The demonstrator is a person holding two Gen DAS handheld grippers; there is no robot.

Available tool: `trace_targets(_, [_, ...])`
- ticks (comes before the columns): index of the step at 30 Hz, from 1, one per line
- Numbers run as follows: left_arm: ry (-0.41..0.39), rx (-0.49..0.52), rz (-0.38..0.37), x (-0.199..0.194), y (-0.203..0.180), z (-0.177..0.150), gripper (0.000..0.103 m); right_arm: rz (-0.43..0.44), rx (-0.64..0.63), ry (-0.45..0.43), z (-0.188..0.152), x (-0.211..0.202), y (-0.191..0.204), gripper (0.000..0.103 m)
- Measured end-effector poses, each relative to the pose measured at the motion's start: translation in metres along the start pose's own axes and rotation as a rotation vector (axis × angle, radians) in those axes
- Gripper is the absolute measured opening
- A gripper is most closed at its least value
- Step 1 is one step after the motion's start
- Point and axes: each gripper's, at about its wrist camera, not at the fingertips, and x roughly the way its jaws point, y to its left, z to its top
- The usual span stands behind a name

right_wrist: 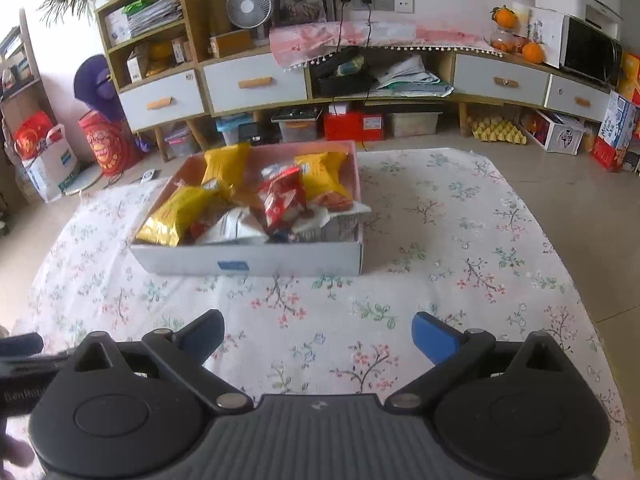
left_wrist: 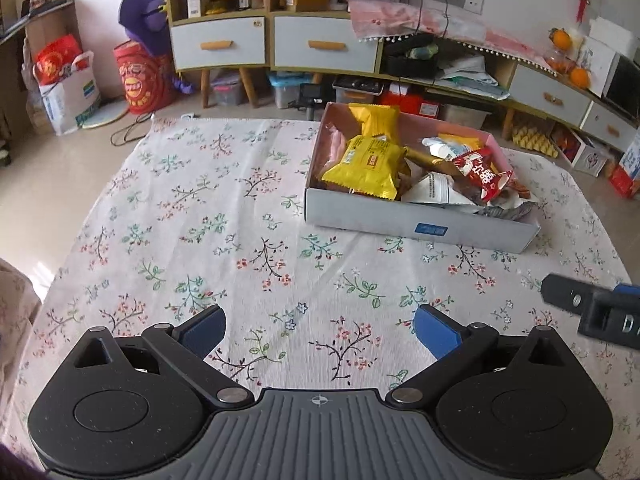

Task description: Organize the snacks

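Observation:
A shallow white cardboard box (left_wrist: 420, 222) with a pink inside stands on the floral tablecloth, right of centre in the left wrist view, left of centre in the right wrist view (right_wrist: 248, 262). It holds several snack packets: yellow packets (left_wrist: 366, 166) (right_wrist: 176, 216), a red packet (left_wrist: 482, 174) (right_wrist: 284, 196) and white packets (right_wrist: 236, 230). My left gripper (left_wrist: 320, 330) is open and empty, well short of the box. My right gripper (right_wrist: 318, 334) is open and empty, also short of the box. The right gripper's body (left_wrist: 596, 306) shows at the right edge of the left wrist view.
The floral tablecloth (left_wrist: 200, 220) covers the table. Beyond it is tiled floor, a low cabinet with white drawers (right_wrist: 256, 84), storage bins beneath, red bags (left_wrist: 140, 80) at the left, and oranges (right_wrist: 534, 52) on the cabinet top.

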Motion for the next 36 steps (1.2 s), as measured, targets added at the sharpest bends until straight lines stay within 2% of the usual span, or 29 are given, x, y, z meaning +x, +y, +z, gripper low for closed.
trace_targets(13, [0.031, -0.005, 0.049, 0.013, 0.004, -0.004, 0.102, 0.026, -0.017, 0.012, -0.003, 0.007, 0.006, 0.089])
trace_targets(30, [0.037, 0.025, 0.06, 0.018, -0.007, -0.008, 0.102, 0.04, -0.006, 0.022, 0.0, 0.007, 0.003, 0.089])
trace_targets(36, [0.034, 0.008, 0.055, 0.017, -0.004, -0.008, 0.102, 0.049, -0.014, 0.021, 0.0, 0.005, 0.005, 0.089])
